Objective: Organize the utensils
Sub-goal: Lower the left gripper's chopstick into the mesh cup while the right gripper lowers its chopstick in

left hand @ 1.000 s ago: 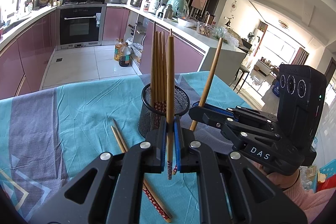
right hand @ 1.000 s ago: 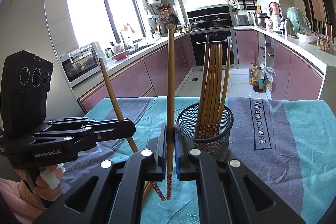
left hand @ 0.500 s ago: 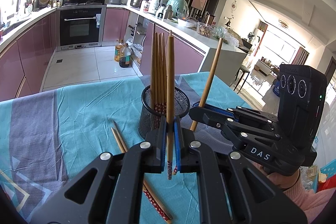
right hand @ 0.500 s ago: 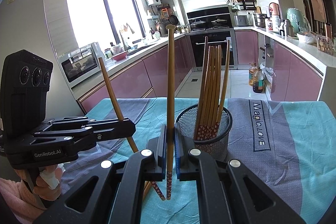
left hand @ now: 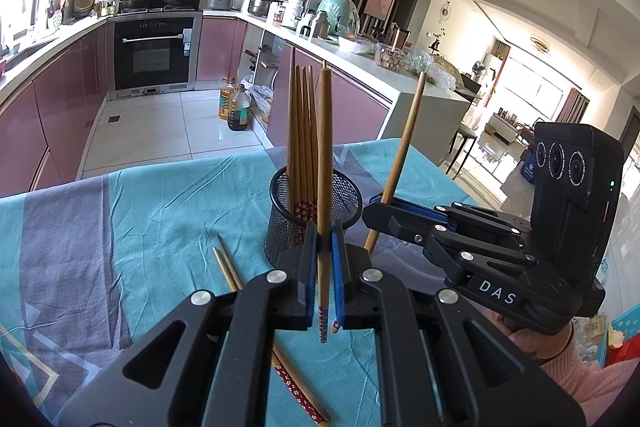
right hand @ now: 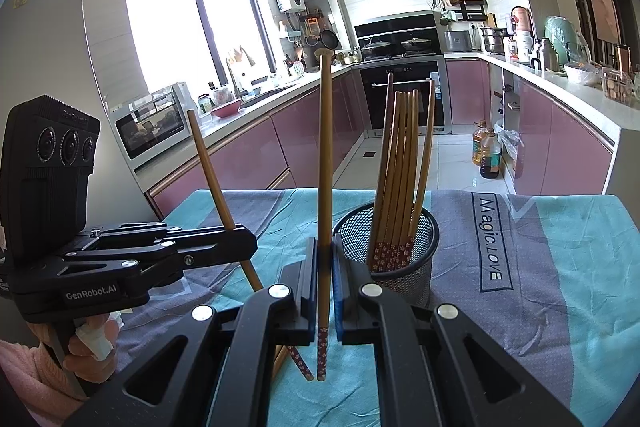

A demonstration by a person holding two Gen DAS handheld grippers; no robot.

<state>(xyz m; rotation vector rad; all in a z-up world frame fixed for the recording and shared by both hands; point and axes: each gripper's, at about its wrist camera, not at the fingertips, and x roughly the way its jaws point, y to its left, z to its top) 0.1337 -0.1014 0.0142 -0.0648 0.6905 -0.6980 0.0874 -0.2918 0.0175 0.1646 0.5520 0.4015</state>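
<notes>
While the left wrist view looks along its own fingers, the left gripper pinches one wooden chopstick upright, patterned end down, just in front of the black mesh cup, which holds more chopsticks. Two loose chopsticks lie on the teal and grey tablecloth beside the cup. At right, the right gripper clamps its own chopstick, tilted. From the right wrist view, the right gripper grips its chopstick upright beside the mesh cup; at left, the left gripper holds its tilted chopstick, a hand beneath it.
</notes>
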